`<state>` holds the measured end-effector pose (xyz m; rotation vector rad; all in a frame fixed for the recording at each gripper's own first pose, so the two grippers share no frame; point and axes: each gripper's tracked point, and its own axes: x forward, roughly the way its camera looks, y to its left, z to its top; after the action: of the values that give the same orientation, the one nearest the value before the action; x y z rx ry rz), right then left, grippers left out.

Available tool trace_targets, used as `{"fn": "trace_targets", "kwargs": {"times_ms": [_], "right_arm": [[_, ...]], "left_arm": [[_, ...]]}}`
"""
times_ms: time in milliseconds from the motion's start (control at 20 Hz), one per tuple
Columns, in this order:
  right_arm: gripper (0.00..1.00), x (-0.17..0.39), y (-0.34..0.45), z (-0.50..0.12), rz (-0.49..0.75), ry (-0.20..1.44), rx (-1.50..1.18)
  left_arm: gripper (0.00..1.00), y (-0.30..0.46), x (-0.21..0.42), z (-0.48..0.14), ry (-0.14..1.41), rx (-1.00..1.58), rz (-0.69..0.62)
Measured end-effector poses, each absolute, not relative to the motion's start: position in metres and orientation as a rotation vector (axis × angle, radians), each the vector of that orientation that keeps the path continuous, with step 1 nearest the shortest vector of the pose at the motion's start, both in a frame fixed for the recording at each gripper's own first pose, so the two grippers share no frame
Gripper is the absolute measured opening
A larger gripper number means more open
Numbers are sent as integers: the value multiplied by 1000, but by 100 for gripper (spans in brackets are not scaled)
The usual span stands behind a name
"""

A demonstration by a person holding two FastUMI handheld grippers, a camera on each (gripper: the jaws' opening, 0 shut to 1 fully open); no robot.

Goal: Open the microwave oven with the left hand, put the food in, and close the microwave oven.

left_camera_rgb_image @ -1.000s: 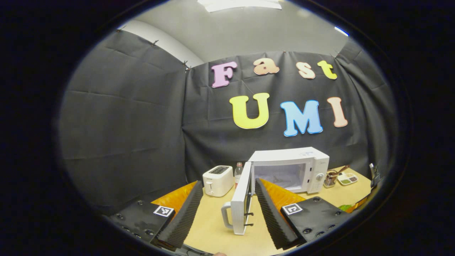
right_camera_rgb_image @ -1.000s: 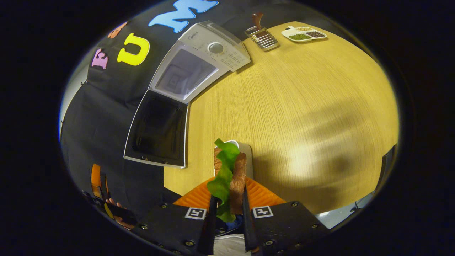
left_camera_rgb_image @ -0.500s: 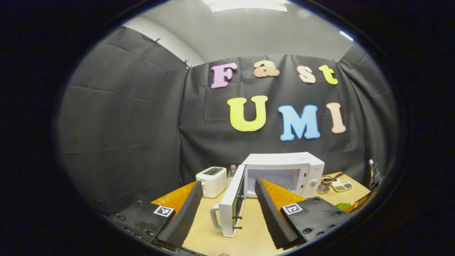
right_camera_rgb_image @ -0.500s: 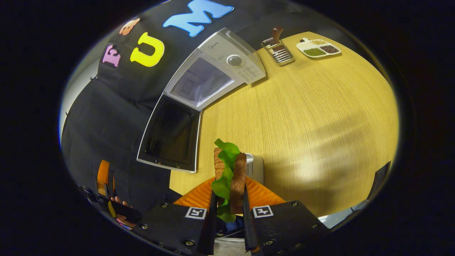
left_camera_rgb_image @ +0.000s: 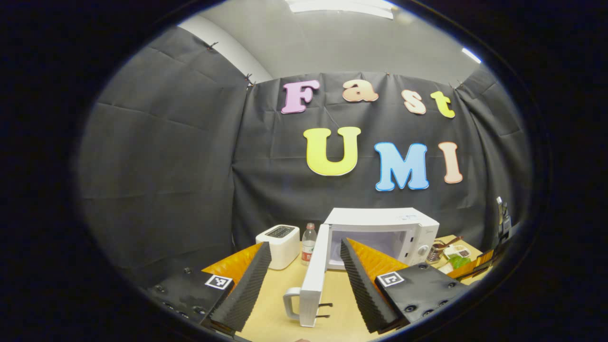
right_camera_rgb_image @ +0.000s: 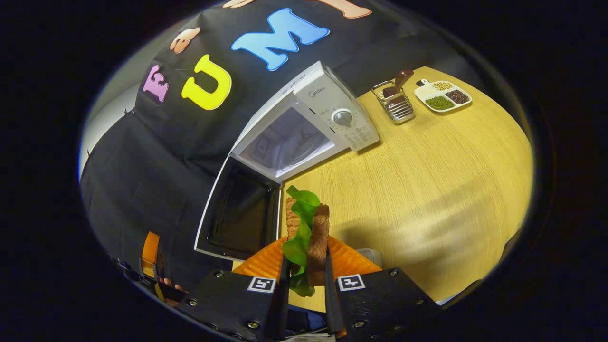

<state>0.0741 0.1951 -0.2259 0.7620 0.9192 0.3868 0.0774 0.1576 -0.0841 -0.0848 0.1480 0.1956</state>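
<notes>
Evidently the sandwich (right_camera_rgb_image: 306, 232) (toast slices around a lettuce leaf) was held clenched between the right gripper (right_camera_rgb_image: 304, 285) fingers, short of the open microwave (right_camera_rgb_image: 304, 128); judged light, soft and crushable, best pinched across its flat faces. The left gripper (left_camera_rgb_image: 304, 285) was spread, holding nothing

Toaster (left_camera_rgb_image: 280, 245) and bottle (left_camera_rgb_image: 308, 243) standing side by side at nine o'clock on tabletop (right_camera_rgb_image: 427, 180); wire rack (right_camera_rgb_image: 396, 100) beside divided dish (right_camera_rgb_image: 442, 95) at one o'clock.
</notes>
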Motion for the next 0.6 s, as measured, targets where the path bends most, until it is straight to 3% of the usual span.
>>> {"fn": "trace_targets", "kwargs": {"times_ms": [600], "right_arm": [[33,166,270,-223,251,760,827]], "left_arm": [[95,246,115,-105,156,-76,220]]}}
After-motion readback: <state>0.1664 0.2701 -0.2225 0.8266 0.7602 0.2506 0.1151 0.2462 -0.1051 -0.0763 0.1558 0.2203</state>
